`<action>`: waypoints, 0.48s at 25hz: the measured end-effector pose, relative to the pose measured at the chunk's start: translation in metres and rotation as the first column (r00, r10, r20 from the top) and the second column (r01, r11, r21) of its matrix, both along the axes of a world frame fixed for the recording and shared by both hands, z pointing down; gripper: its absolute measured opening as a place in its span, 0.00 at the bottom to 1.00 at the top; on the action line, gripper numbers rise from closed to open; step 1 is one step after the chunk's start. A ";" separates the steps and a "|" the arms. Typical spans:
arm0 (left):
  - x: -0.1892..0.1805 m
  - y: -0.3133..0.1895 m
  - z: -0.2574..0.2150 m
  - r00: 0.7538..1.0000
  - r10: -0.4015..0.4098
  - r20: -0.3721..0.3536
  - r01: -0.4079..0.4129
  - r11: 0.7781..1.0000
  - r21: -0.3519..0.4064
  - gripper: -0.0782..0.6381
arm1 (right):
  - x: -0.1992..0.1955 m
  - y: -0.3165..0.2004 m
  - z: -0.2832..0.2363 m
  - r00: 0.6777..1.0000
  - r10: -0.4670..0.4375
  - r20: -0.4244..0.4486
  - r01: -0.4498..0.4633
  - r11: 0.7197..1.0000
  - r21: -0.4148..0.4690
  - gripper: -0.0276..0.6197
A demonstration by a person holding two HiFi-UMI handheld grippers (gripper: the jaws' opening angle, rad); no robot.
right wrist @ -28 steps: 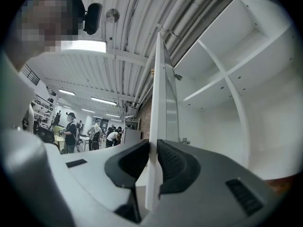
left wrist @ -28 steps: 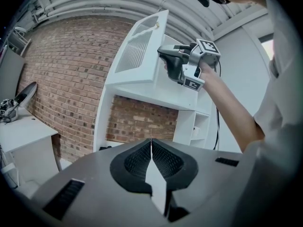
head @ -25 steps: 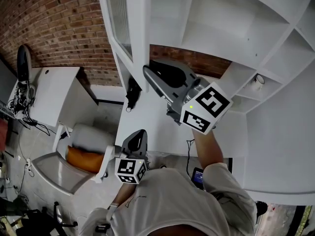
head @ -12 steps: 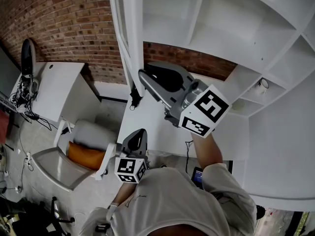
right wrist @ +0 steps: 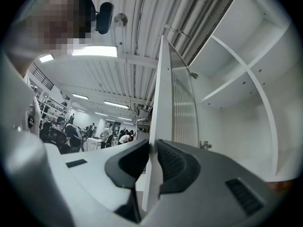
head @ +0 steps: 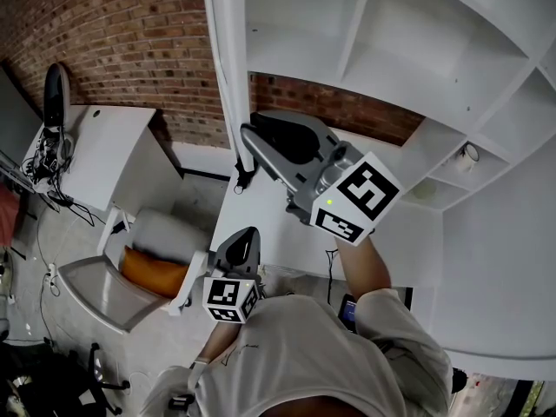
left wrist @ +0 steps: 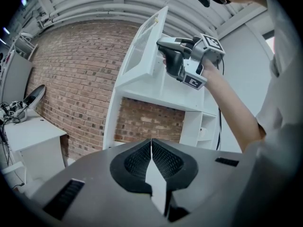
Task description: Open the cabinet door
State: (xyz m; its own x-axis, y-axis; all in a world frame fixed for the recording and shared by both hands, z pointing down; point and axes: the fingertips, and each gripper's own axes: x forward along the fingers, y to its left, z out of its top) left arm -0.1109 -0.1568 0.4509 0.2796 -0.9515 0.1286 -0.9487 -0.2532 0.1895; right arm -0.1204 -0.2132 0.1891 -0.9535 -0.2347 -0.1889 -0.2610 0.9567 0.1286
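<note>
— Where's the cabinet door [head: 231, 50]?
— Ajar off the white shelves [head: 417, 42], its free edge pinched in the right gripper [head: 247, 135].
— The left gripper [head: 245, 236]?
— Jaws together, empty, low above the desk [head: 278, 233], well apart.

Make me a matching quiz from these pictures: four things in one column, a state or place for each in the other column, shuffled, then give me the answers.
Column one
1. right gripper
2. left gripper
3. cabinet door
4. orange cushion

Column two
A. lying on the chair down on the floor
B. standing open, away from the cabinet front
C. jaws together with nothing between them
D. jaws clamped on a white edge

Pairs: 1-D, 2-C, 3-B, 4-A
</note>
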 end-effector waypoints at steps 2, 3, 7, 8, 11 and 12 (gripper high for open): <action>0.000 0.000 -0.001 1.000 -0.003 0.001 0.003 1.000 0.002 0.13 | -0.003 0.001 0.000 1.000 -0.012 -0.003 0.012 1.000 0.002 0.14; 0.000 0.000 -0.001 1.000 -0.004 0.001 0.004 1.000 0.003 0.13 | -0.005 0.002 0.000 1.000 -0.019 -0.003 0.019 1.000 0.002 0.14; -0.001 0.002 -0.002 1.000 -0.010 0.010 0.010 1.000 0.009 0.13 | -0.009 0.006 0.000 0.999 -0.040 0.014 0.040 0.999 -0.012 0.14; -0.002 0.003 -0.002 1.000 -0.014 0.012 0.014 1.000 0.010 0.13 | -0.009 0.006 0.000 0.999 -0.042 0.020 0.043 0.999 -0.015 0.14; -0.007 0.004 -0.001 0.999 -0.031 0.013 0.031 1.000 0.004 0.13 | -0.010 0.006 -0.001 0.998 -0.051 0.026 0.051 0.999 -0.013 0.14; -0.008 0.005 0.000 0.999 -0.038 0.011 0.038 0.999 0.000 0.13 | -0.011 0.007 -0.001 0.998 -0.054 0.025 0.054 0.998 -0.011 0.14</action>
State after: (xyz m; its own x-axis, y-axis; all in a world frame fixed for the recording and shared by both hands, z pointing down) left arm -0.1192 -0.1520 0.4509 0.2418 -0.9614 0.1313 -0.9596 -0.2168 0.1793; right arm -0.1319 -0.2065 0.1884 -0.9600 -0.1852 -0.2099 -0.2117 0.9709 0.1119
